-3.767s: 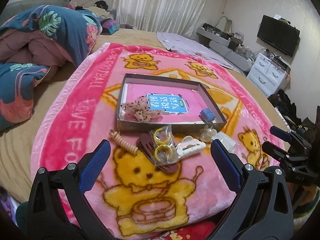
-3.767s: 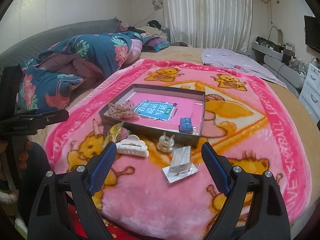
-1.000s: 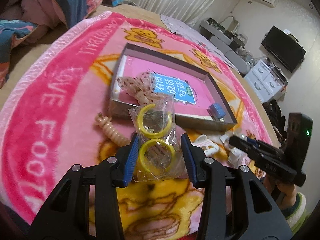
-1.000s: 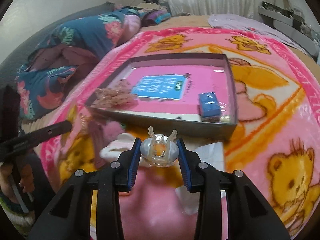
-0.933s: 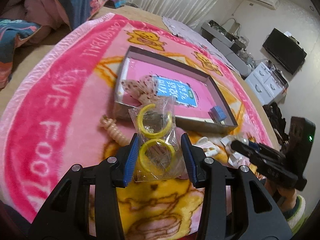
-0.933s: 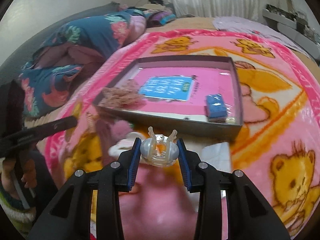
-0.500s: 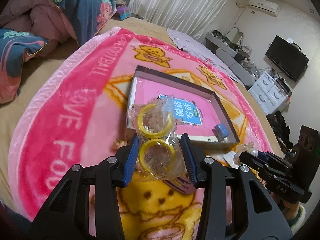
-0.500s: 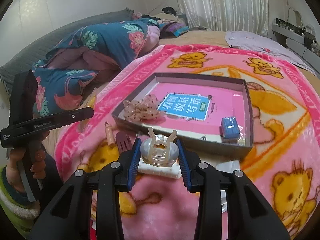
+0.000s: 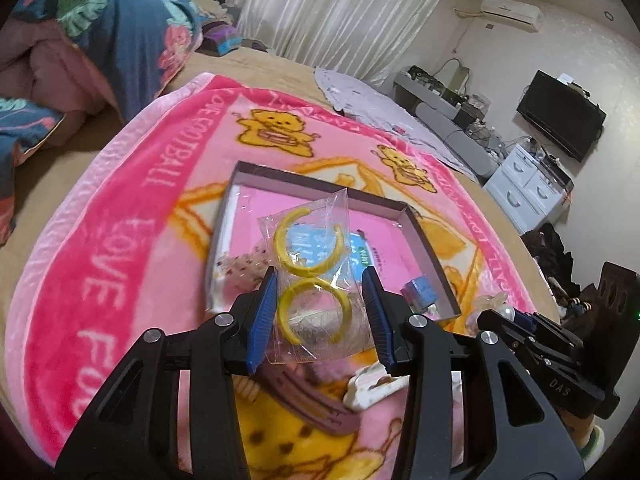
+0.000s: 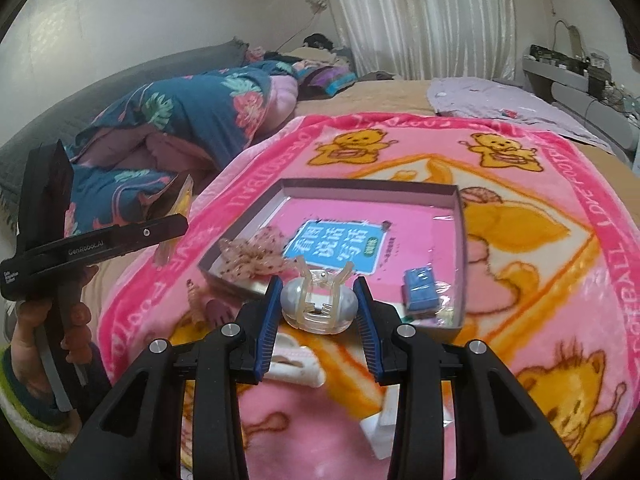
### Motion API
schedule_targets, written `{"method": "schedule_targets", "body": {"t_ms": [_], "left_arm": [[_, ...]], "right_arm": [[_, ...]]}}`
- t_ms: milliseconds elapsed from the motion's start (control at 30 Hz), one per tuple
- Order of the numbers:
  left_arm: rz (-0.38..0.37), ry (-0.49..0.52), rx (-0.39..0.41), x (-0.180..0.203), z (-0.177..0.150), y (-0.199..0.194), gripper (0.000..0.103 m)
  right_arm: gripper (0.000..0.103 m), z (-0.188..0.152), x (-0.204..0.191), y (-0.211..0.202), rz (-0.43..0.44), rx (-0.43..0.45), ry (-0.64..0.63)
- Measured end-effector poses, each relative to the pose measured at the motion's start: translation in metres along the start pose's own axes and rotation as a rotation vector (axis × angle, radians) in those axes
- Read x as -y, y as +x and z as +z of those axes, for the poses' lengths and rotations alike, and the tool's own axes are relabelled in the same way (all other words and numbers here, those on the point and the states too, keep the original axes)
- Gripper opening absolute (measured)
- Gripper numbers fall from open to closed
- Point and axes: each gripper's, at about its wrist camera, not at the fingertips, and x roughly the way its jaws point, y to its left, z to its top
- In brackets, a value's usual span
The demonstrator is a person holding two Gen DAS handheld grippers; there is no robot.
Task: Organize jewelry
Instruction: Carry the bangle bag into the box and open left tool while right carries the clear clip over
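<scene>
Between pinching left tongs (image 9: pixel 320 316), clear bag of yellow hoops (image 9: pixel 310 280); right tongs (image 10: pixel 318 310) clamping pearly claw clip (image 10: pixel 318 306).

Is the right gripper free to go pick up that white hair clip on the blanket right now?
Probably not yet. The right gripper is already shut on the clear hair claw, so it would have to set that down first. The white hair clip itself lies uncovered just below it.

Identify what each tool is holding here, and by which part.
Left tool: clear bag of yellow hoops, clamped across its lower half. Right tool: pearly claw clip, gripped by its rounded sides.
</scene>
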Motion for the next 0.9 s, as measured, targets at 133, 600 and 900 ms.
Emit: {"method": "schedule_targets", "body": {"t_ms": [133, 600, 900], "left_arm": [[-0.012, 0.026, 0.003, 0.011, 0.006, 0.008, 0.034], [-0.032, 0.082, -0.050, 0.033, 0.014, 0.054, 0.034], [-0.029, 0.119, -0.124, 0.036, 0.003, 0.089, 0.034]], "right_arm": [[0.035, 0.006, 0.012, -0.005, -0.024, 0.025, 0.019], [0.034, 0.019, 0.054, -0.006, -0.092, 0.066, 0.107], [0.034, 0.031, 0.071, 0.015, -0.125, 0.054, 0.128]]}}
